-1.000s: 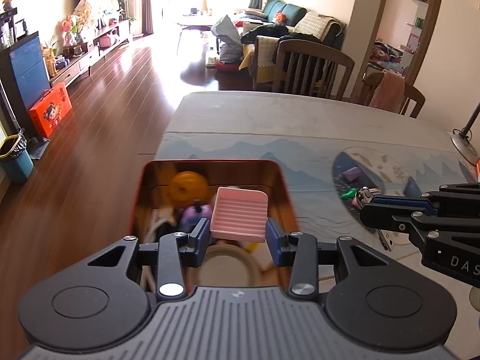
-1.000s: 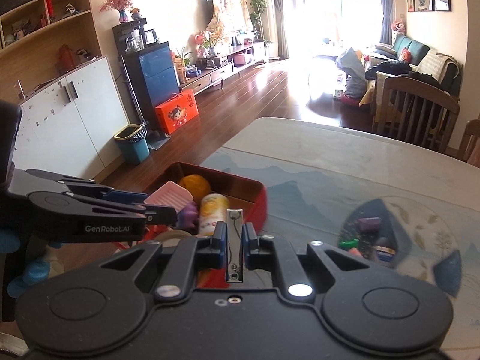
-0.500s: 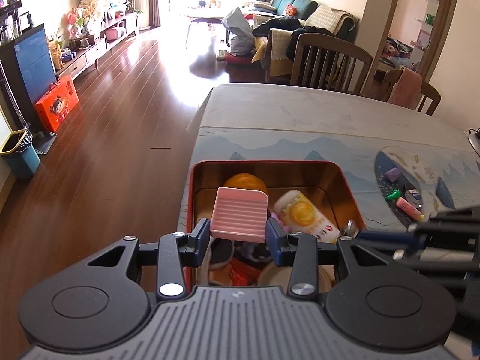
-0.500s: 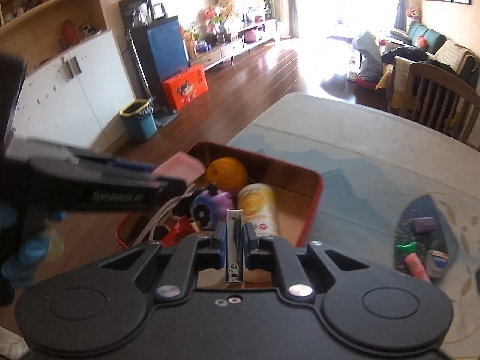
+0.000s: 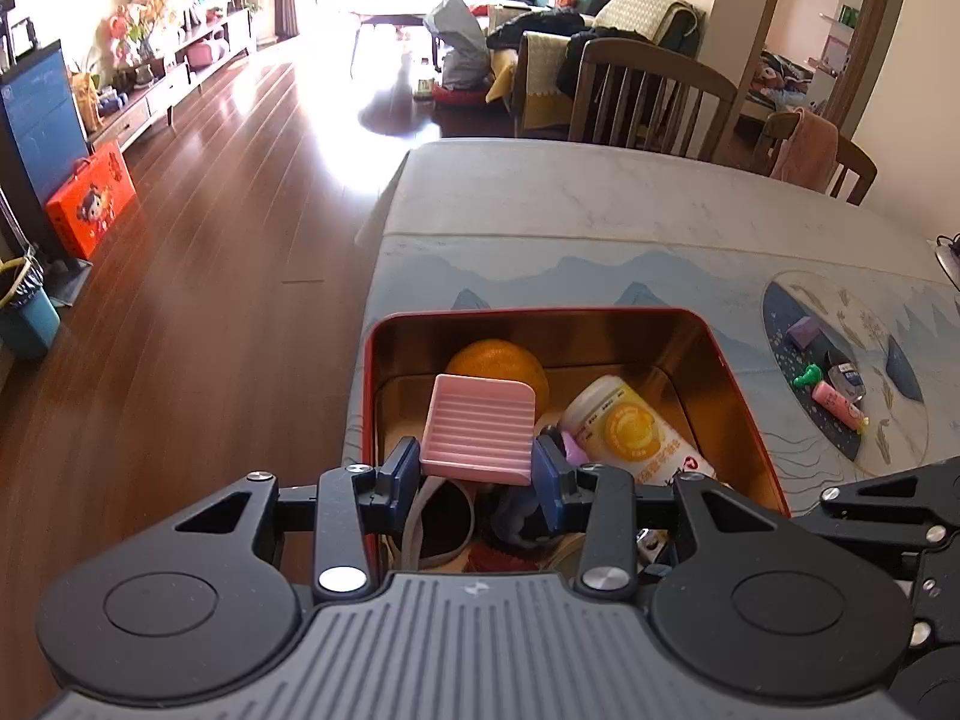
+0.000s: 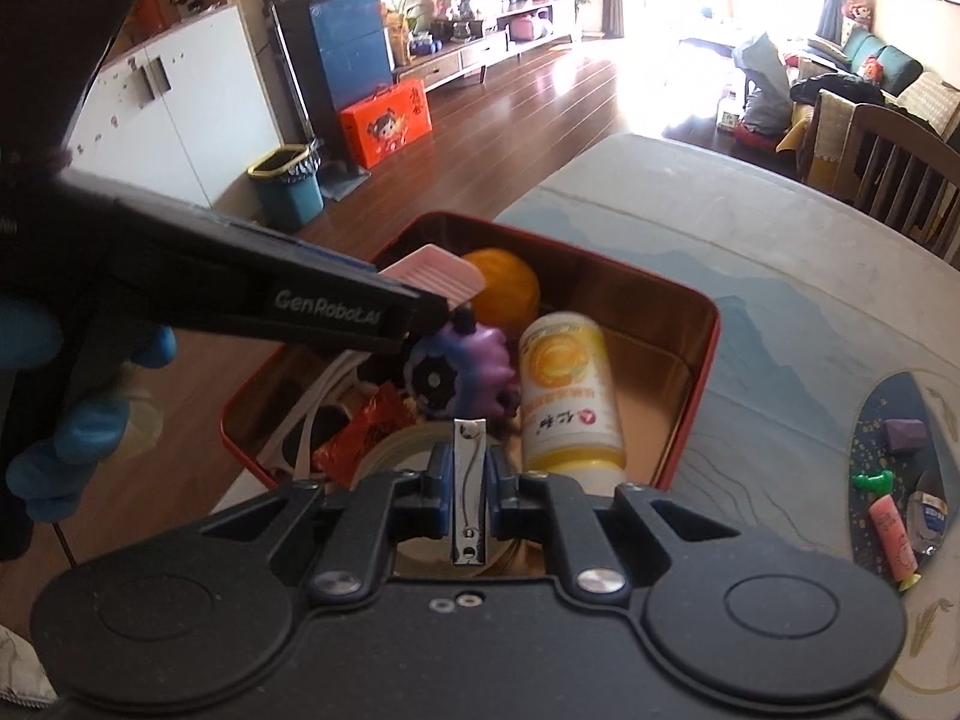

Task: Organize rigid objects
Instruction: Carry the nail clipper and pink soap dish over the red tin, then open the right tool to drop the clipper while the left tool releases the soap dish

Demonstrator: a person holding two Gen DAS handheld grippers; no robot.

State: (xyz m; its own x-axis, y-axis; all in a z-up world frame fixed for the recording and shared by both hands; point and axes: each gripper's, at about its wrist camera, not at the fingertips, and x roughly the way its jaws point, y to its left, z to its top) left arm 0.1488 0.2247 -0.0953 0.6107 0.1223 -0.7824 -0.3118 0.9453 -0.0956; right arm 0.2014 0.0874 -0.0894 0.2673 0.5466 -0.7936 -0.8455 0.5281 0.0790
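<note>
Over the red tin (image 5: 747, 408) at the table's (image 5: 600, 210) near corner, both grippers are hanging with something in them. Left gripper (image 5: 477, 471) has its fingers clamped on a pink ribbed soap dish (image 5: 480, 429), held tilted above the tin's left side, right in front of the orange (image 5: 498, 363). Right gripper (image 6: 470, 498) is squeezed tight on a metal nail clipper (image 6: 468, 480), which stands upright between the blue pads, just above the tin's near end. Inside the tin there's a yellow bottle (image 6: 564, 390) lying on its side, a purple toy (image 6: 474, 360) beside it, a red wrapper (image 6: 366, 432) and a roll of tape (image 6: 390, 450). Off to the right on the tablecloth sit a few small bits: a purple block (image 6: 906, 433), a green piece (image 6: 873, 480), a pink tube (image 6: 894, 543). A blue-gloved hand (image 6: 72, 414) shows at the left edge of the right view, behind the left gripper.
</note>
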